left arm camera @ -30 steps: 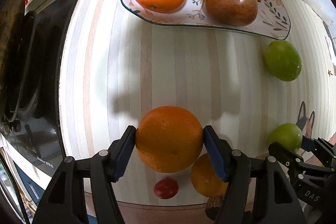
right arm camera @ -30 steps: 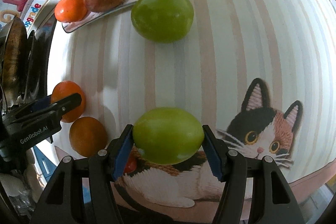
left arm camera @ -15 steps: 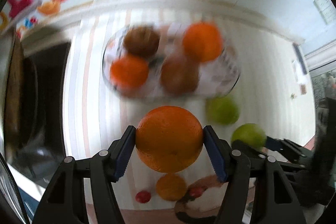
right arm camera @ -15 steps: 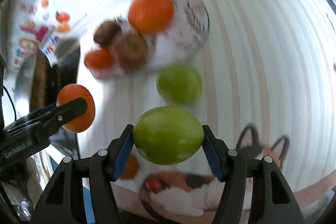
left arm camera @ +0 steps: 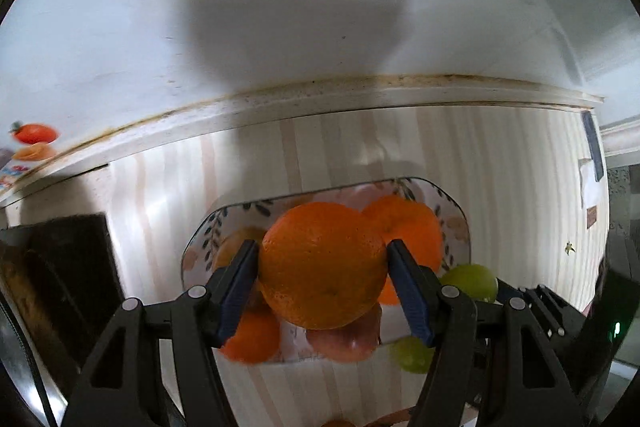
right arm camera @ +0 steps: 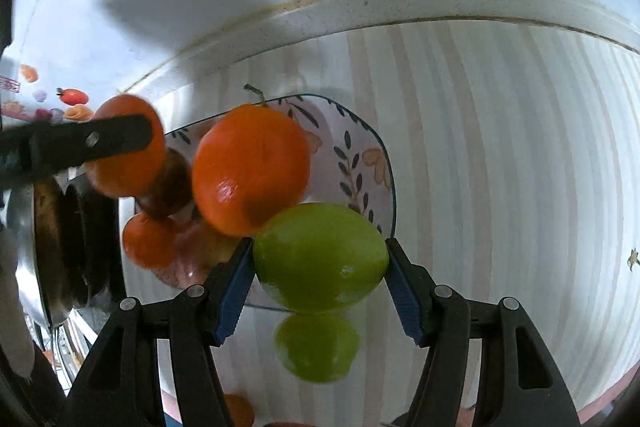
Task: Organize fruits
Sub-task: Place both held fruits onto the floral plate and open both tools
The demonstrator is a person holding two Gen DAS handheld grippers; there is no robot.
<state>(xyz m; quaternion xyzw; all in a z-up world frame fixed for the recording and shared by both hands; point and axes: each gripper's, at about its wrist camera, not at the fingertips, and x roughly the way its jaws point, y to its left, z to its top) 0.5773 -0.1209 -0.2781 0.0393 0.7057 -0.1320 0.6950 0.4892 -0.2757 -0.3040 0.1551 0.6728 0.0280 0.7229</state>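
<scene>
Orange [left arm camera: 322,267] fills left jaws; green fruit [right arm camera: 320,257] fills right jaws.

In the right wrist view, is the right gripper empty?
No: the right gripper is shut on a green fruit, pinched between its two blue pads above the near edge of the plate.

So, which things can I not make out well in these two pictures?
- Left wrist view: the held orange and the left gripper hide most of the plate, so its fruit cannot be counted.
- Left wrist view: a reddish fruit under the orange is blurred; its kind is unclear.
- Right wrist view: the right gripper and its green fruit hide the plate's near rim.
- Right wrist view: a small orange fruit is cut off near the bottom edge.
</scene>
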